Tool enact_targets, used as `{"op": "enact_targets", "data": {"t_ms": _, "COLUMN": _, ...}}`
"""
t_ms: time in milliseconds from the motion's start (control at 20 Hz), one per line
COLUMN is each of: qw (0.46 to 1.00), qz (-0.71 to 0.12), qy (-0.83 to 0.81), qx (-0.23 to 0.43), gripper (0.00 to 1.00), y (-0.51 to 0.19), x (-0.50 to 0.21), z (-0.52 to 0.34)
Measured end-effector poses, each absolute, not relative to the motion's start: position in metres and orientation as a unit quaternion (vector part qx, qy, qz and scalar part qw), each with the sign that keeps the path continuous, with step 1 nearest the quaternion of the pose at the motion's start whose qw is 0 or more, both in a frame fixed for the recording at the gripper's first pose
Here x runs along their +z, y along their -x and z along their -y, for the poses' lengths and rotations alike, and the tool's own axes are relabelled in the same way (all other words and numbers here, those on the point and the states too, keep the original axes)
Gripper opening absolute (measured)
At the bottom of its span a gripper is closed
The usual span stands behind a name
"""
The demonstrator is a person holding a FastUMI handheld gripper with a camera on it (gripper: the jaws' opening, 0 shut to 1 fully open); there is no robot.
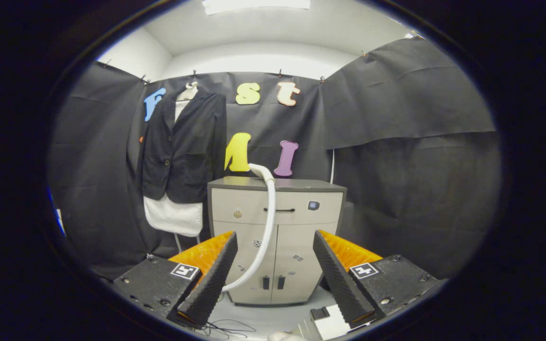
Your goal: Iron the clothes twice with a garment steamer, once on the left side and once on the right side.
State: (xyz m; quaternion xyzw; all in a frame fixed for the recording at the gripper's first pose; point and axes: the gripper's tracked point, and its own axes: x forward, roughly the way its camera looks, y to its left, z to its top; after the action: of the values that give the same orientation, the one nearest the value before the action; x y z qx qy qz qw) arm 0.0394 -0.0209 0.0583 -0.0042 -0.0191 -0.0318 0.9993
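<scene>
A dark jacket (185, 147) over a white garment (173, 215) hangs against the black wall, well beyond the left finger (209, 279). Right of it stands a grey cabinet (296, 208), a white steamer hose (266, 222) draped down its front. The tool (275, 246) is released, its fingers spread, grasping nothing.

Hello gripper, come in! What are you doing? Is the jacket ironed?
Gripper open, holding nothing. Jacket hanging on wall beyond fingers, untouched. Steamer hose draped over cabinet ahead.
</scene>
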Motion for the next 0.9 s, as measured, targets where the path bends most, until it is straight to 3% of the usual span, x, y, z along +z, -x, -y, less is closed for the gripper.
{"op": "enact_targets", "data": {"t_ms": 550, "qw": 0.999, "qz": 0.030, "qy": -0.021, "qx": -0.011, "gripper": 1.00, "y": -0.196, "x": 0.175, "z": 0.079}}
{"op": "enact_targets", "data": {"t_ms": 900, "qw": 0.998, "qz": 0.047, "qy": -0.001, "qx": 0.052, "gripper": 1.00, "y": -0.305, "x": 0.251, "z": 0.088}}
